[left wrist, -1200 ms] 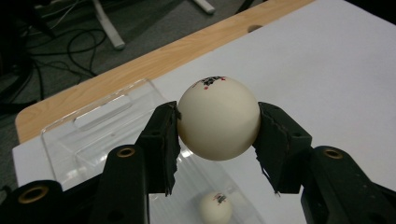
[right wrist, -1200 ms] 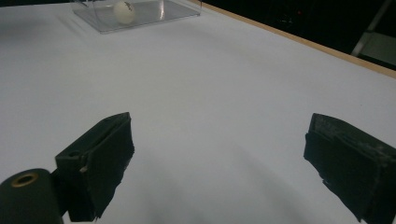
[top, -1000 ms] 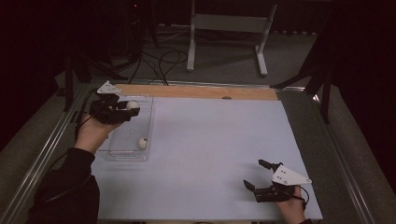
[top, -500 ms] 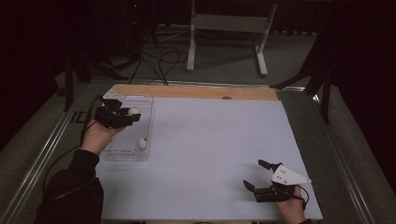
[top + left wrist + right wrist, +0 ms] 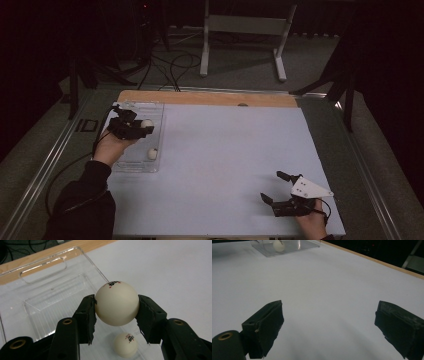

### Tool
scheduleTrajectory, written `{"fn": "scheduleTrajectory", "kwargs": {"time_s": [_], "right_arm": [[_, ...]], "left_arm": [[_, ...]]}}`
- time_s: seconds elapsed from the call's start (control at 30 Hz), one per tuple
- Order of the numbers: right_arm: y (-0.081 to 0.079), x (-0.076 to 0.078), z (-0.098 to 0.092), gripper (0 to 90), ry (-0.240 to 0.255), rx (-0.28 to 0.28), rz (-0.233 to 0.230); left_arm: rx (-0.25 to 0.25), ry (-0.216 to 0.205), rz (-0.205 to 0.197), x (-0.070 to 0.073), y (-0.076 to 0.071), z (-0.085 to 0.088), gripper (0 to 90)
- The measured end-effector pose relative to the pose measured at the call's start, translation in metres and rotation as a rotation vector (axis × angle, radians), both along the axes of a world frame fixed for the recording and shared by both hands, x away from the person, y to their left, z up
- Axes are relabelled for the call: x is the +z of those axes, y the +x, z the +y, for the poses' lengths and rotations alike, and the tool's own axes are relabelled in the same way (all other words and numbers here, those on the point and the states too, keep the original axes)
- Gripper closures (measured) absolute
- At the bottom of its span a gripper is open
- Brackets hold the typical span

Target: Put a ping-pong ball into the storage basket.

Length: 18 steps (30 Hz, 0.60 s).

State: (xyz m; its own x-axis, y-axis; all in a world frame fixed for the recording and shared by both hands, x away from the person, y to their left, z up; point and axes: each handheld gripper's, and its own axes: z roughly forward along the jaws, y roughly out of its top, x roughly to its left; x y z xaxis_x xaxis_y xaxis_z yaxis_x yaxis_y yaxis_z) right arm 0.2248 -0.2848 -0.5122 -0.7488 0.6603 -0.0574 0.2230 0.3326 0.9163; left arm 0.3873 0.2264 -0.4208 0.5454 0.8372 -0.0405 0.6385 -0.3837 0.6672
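Note:
A clear plastic tray (image 5: 137,161) lies at the table's left edge. My left gripper (image 5: 144,127) hangs over the tray's far half, shut on a white ping-pong ball (image 5: 147,123). In the left gripper view the held ball (image 5: 117,303) sits squeezed between both black pads, above the tray (image 5: 50,302). A second white ball (image 5: 152,153) rests on the tray floor, and this resting ball (image 5: 125,345) lies just below the held one. My right gripper (image 5: 275,187) stands open near the table's front right, jaws wide apart over bare white surface (image 5: 324,290).
A wooden strip (image 5: 210,97) runs along the table's far edge. Beyond it stand a metal stand (image 5: 245,30) and cables on the floor. The tray with a ball (image 5: 278,245) appears far off in the right gripper view.
My left gripper has sunk with the ball toward the tray and drifted slightly nearer. The right gripper has stayed put.

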Motion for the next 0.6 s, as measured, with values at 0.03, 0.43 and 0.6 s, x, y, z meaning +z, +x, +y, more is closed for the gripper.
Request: {"fn": "scheduleTrajectory", "kwargs": {"time_s": [0.03, 0.43, 0.6], "right_arm": [[0.0, 0.0, 0.0, 8.3, -0.001, 0.0, 0.001], [0.0, 0.0, 0.0, 8.3, -0.001, 0.003, 0.005], [0.0, 0.0, 0.0, 8.3, 0.0, 0.001, 0.005]], "left_arm": [[0.001, 0.005, 0.002, -0.001, 0.0, 0.0, 52.2], [0.029, 0.016, 0.032, -0.013, 0.007, -0.001, 52.2], [0.034, 0.033, 0.054, -0.017, 0.01, -0.003, 52.2]]}}
